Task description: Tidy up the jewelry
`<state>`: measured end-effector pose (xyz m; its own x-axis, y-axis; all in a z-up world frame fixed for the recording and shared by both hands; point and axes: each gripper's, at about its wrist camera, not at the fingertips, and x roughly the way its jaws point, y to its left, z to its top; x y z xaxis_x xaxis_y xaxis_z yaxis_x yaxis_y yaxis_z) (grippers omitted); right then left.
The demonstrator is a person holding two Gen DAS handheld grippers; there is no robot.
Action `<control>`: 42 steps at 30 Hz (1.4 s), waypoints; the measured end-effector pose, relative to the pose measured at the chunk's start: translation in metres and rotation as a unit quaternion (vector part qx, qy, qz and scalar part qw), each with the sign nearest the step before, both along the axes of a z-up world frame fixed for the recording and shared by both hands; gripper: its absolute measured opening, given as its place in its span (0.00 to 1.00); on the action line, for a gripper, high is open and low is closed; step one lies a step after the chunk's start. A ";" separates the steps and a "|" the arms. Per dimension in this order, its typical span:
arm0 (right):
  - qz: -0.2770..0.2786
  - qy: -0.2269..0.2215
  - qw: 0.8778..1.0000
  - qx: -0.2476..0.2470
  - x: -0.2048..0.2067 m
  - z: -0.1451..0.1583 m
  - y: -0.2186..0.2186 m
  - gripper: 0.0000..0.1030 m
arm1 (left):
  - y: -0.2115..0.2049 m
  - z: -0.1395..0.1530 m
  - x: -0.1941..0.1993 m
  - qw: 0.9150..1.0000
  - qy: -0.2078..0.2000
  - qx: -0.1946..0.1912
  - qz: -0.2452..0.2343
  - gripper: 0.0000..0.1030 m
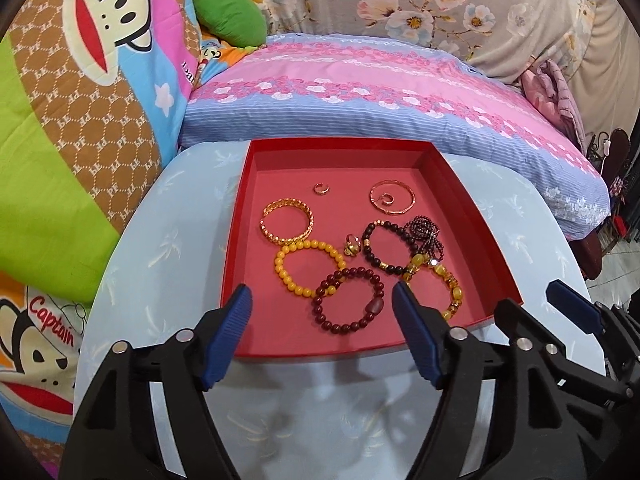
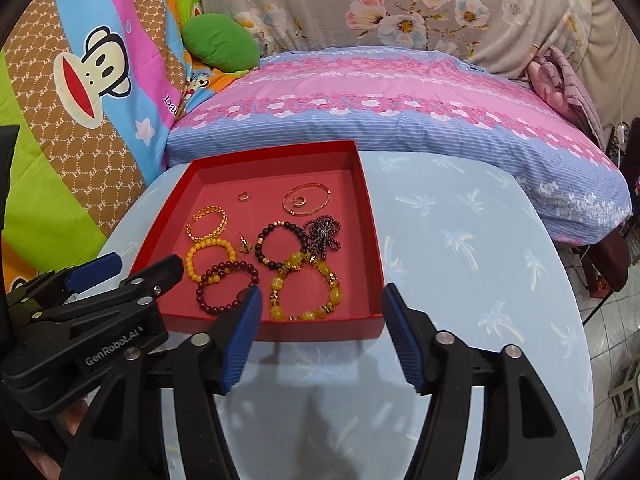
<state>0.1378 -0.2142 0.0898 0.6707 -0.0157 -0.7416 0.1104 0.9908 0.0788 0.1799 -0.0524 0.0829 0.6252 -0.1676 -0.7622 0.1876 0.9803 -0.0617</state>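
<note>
A red tray (image 1: 472, 216) (image 2: 372, 240) on a pale blue table holds several pieces of jewelry: a gold chain bangle (image 1: 286, 222), a yellow bead bracelet (image 1: 308, 266), a dark red bead bracelet (image 1: 349, 300) (image 2: 227, 288), a black bead bracelet (image 1: 390, 249), an amber bracelet (image 2: 306, 292), a thin rose-gold bangle (image 1: 392, 197) and small rings. My left gripper (image 1: 322, 310) is open and empty over the tray's near edge. My right gripper (image 2: 320, 312) is open and empty at the tray's near right corner; in the left wrist view it stands at the right (image 1: 524, 312).
The pale blue table (image 2: 460, 240) has palm prints and bare surface right of the tray. A pink and blue pillow (image 1: 380, 92) lies behind the table. A cartoon monkey quilt (image 1: 80, 100) and a green cushion (image 1: 230, 14) are at the left.
</note>
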 end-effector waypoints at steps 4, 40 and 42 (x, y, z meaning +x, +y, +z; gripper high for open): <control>-0.003 0.005 1.000 -0.004 -0.005 -0.003 0.001 0.67 | 0.003 -0.003 -0.007 1.000 0.001 0.002 0.005 0.71; -0.012 0.027 0.999 -0.015 -0.028 -0.017 -0.001 0.87 | 0.021 -0.023 -0.037 0.999 0.014 0.016 0.044 0.91; -0.012 0.023 0.999 -0.018 -0.029 -0.016 0.000 0.87 | 0.021 -0.022 -0.038 0.999 0.013 0.016 0.045 0.91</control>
<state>0.1086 -0.2145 0.0740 0.6350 -0.0596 -0.7702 0.1374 0.9898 0.0367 0.1422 -0.0316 0.0604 0.6169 -0.0866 -0.7823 0.0968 0.9947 -0.0338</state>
